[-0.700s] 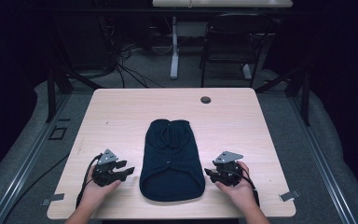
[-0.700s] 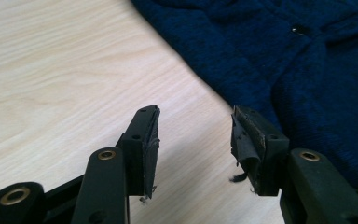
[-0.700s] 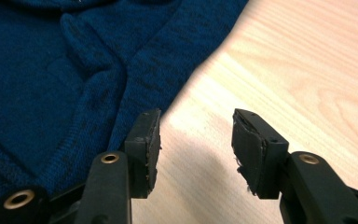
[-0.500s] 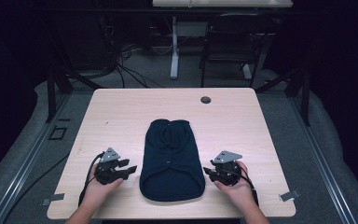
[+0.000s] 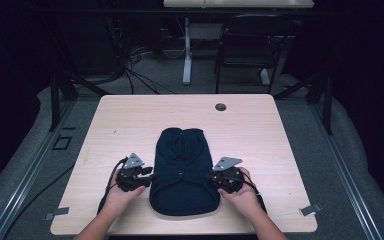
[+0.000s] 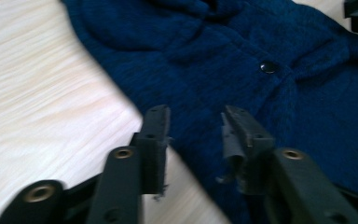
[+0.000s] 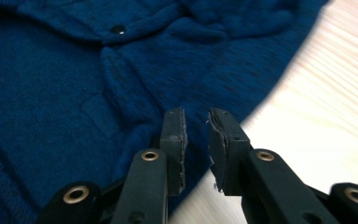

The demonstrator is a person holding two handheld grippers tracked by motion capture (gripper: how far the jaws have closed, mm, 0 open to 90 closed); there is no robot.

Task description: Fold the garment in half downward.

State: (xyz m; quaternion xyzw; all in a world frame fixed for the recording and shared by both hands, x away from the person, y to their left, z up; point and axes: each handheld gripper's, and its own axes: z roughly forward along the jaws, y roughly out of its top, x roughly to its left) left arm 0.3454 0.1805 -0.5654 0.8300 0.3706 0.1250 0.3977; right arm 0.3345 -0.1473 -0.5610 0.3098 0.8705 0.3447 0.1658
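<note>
A dark blue knitted garment lies folded on the light wooden table, its collar at the far end. My left gripper is at the garment's left edge. In the left gripper view it stands open, the fabric edge running beneath the gap, and a dark button shows farther on. My right gripper is at the right edge. In the right gripper view it is open by a narrow gap over the blue fabric, with nothing pinched.
A round cable grommet sits near the table's far edge. Behind the table stand a dark chair and a white table leg, with cables on the floor. Bare wood lies left, right and beyond the garment.
Both grippers have slid inward and slightly forward, from beside the garment to its left and right edges. The garment has not moved.
</note>
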